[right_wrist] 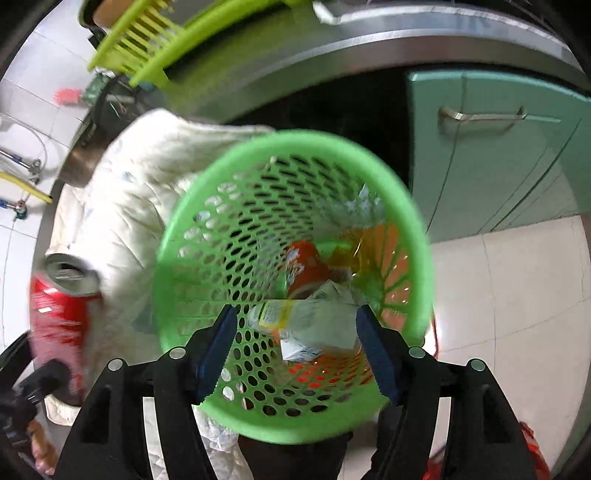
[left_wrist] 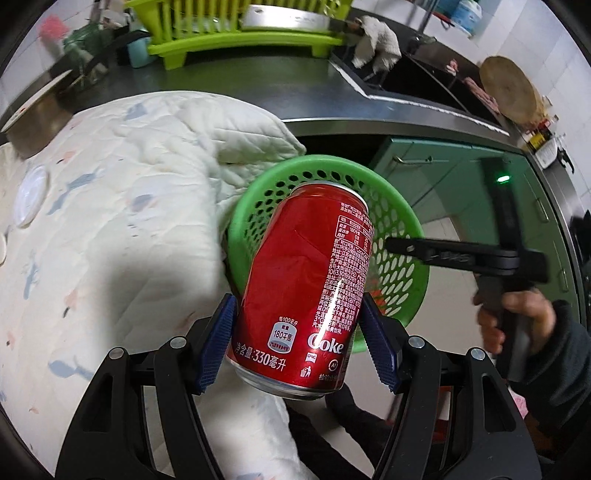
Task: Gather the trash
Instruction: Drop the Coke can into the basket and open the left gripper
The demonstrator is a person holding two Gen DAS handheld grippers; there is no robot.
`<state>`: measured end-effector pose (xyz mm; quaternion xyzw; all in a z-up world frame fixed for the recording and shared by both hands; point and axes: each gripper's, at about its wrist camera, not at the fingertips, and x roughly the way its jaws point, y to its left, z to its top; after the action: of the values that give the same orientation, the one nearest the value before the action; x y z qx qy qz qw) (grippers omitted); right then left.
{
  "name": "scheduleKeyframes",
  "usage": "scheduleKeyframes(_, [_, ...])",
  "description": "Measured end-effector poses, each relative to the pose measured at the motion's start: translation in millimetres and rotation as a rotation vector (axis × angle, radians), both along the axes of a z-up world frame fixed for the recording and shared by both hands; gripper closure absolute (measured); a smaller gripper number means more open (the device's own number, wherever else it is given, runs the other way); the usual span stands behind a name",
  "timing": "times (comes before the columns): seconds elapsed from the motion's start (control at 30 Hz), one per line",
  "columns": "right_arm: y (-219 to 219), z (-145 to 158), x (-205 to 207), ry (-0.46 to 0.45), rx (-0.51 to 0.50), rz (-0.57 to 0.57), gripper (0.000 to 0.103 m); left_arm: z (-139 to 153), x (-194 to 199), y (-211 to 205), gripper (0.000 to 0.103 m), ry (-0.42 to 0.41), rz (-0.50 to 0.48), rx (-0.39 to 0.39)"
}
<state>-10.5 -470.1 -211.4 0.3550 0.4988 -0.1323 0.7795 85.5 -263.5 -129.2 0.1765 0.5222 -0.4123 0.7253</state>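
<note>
A: In the left wrist view, what have the left tongs (left_wrist: 299, 347) got?

B: A red can (left_wrist: 308, 291), clamped between the blue pads (left_wrist: 218, 347) low in the frame. It leans with its far end over the rim of the green basket (left_wrist: 410, 291) in the middle, I'd judge so it can be dropped in.

A: Any room around it?

B: The quilted cloth (left_wrist: 110, 206) crowds the basket's left rim. To the right the floor is open, though the right tongs (left_wrist: 391, 245) reach in from that side, carried by a hand (left_wrist: 517, 314). The steel bench (left_wrist: 258, 81) with its lime dish rack (left_wrist: 236, 33) runs along the top.

A: And the right wrist view?

B: It looks straight down into the basket (right_wrist: 295, 424). The right tongs (right_wrist: 295, 349) stand released; the pads press on nothing. Below them lie a small carton (right_wrist: 314, 332) and an orange cup (right_wrist: 306, 269), already in the basket, I think.

A: Where is the can there?

B: At the left edge, blurred, outside the rim, top end up: the can (right_wrist: 55, 306) is not yet over the opening. The cloth (right_wrist: 125, 206) lies between it and the basket, and the cupboard door (right_wrist: 498, 147) stands well clear, upper right.
</note>
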Motion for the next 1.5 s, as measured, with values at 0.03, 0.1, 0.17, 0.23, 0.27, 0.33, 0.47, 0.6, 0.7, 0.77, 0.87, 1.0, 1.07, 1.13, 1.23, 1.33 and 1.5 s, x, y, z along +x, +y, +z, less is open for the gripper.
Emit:
scheduleKeyframes(0.03, [-1, 6, -3, -0.01, -0.01, -0.008, 0.037, -3, -1, -5, 0.038, 0.003, -0.007, 0.005])
scheduleKeyframes(0.1, [-4, 21, -13, -0.037, -0.032, -0.016, 0.036, -7, -4, -13, 0.037, 0.007, -0.019, 0.011])
scheduleKeyframes(0.17, [-4, 30, -21, -0.06, -0.034, -0.024, 0.035, -12, -5, -22, 0.037, 0.015, -0.027, 0.024])
scheduleKeyframes(0.23, [-3, 37, -29, -0.084, -0.034, -0.031, 0.034, -19, -9, -32, 0.037, 0.022, -0.043, 0.038])
scheduleKeyframes(0.27, [-2, 41, -34, -0.097, -0.035, -0.036, 0.033, -23, -10, -37, 0.037, 0.021, -0.046, 0.051])
scheduleKeyframes(0.33, [-2, 47, -42, -0.118, -0.025, -0.044, 0.032, -31, -12, -45, 0.037, 0.041, -0.054, 0.066])
scheduleKeyframes(0.47, [5, 56, -55, -0.145, -0.023, -0.059, 0.031, -45, -18, -57, 0.035, 0.057, -0.07, 0.089])
scheduleKeyframes(0.6, [10, 62, -63, -0.161, -0.032, -0.055, 0.031, -54, -24, -65, 0.036, 0.072, -0.084, 0.092])
scheduleKeyframes(0.7, [12, 66, -67, -0.172, -0.032, -0.054, 0.031, -57, -28, -71, 0.036, 0.083, -0.102, 0.079])
scheduleKeyframes(0.77, [13, 67, -68, -0.175, -0.031, -0.055, 0.031, -59, -30, -74, 0.036, 0.079, -0.1, 0.087])
scheduleKeyframes(0.87, [14, 72, -68, -0.185, -0.033, -0.045, 0.031, -57, -28, -71, 0.036, 0.093, -0.088, 0.072])
scheduleKeyframes(1.0, [17, 80, -62, -0.2, -0.042, -0.025, 0.031, -44, -21, -54, 0.036, 0.083, -0.057, 0.044])
scheduleKeyframes(1.07, [20, 83, -57, -0.207, -0.046, -0.012, 0.031, -36, -17, -42, 0.036, 0.073, -0.038, 0.034])
scheduleKeyframes(1.13, [24, 88, -50, -0.212, -0.052, 0.007, 0.031, -28, -10, -28, 0.036, 0.064, -0.008, 0.022])
scheduleKeyframes(1.23, [32, 93, -38, -0.219, -0.059, 0.045, 0.031, -16, 1, -5, 0.036, 0.048, 0.043, 0.01])
scheduleKeyframes(1.33, [45, 99, -20, -0.224, -0.071, 0.1, 0.031, -3, 12, 21, 0.035, 0.019, 0.094, 0.0])
scheduleKeyframes(1.5, [73, 110, 22, -0.238, -0.091, 0.221, 0.031, 13, 35, 74, 0.032, -0.014, 0.206, -0.015])
